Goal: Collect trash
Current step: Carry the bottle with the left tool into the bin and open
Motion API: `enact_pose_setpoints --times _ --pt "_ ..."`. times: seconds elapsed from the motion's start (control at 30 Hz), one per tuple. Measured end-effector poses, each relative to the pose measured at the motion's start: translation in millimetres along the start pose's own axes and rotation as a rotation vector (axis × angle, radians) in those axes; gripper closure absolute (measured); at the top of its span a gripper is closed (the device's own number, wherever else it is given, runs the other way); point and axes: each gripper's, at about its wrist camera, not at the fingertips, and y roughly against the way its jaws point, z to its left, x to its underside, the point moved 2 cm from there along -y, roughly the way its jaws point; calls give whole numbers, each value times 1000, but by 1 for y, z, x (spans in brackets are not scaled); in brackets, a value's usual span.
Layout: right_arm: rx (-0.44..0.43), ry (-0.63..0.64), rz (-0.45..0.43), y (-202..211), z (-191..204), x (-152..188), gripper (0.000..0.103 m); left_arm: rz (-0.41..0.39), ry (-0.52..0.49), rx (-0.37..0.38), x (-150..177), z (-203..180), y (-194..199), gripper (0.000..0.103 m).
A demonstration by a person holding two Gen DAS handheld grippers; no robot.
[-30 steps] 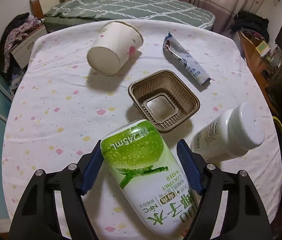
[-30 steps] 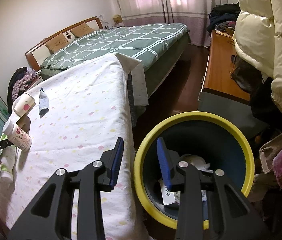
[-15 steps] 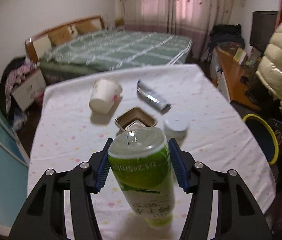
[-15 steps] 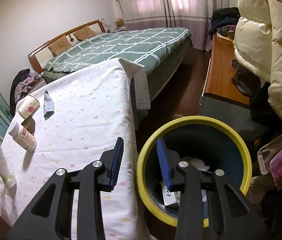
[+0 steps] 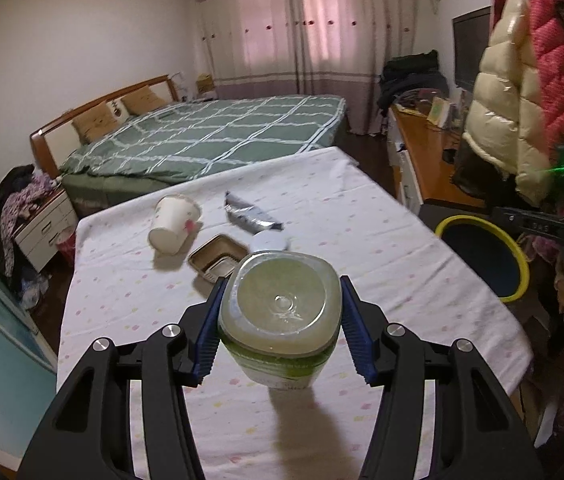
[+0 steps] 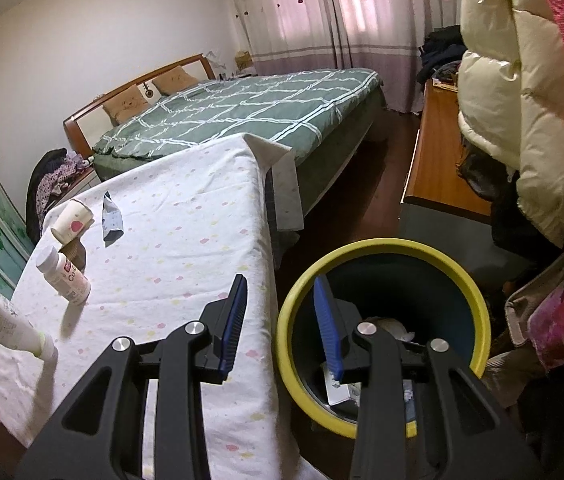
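My left gripper point(image 5: 280, 330) is shut on a green-and-white coconut water bottle point(image 5: 280, 314), lifted above the table with its base toward the camera; it also shows in the right wrist view point(image 6: 6, 326), cap end low. On the table lie a paper cup point(image 5: 172, 224), a foil wrapper point(image 5: 250, 216), a brown plastic tray point(image 5: 218, 258) and a white pill bottle point(image 6: 64, 274). My right gripper point(image 6: 282, 322) is open and empty, astride the rim of the yellow-rimmed bin point(image 6: 381, 248), which holds some trash.
The table point(image 5: 361, 240) has a white spotted cloth. The bin point(image 5: 481, 256) stands on the floor off its right edge. A green bed point(image 5: 210, 136) is behind, a wooden desk point(image 6: 437, 160) and hanging jackets point(image 6: 521, 100) to the right.
My left gripper closed on the bottle, lifted it off the table and tipped it up, base toward the camera. My right gripper stayed at the bin.
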Motion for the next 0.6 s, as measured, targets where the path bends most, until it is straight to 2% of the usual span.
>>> enact_pose_setpoints --times 0.23,0.6 --pt "20 -36 -12 12 -22 8 70 -30 -42 106 -25 -38 6 49" --pt "96 -133 -39 34 -83 20 70 -65 -129 287 -89 -134 -30 49"
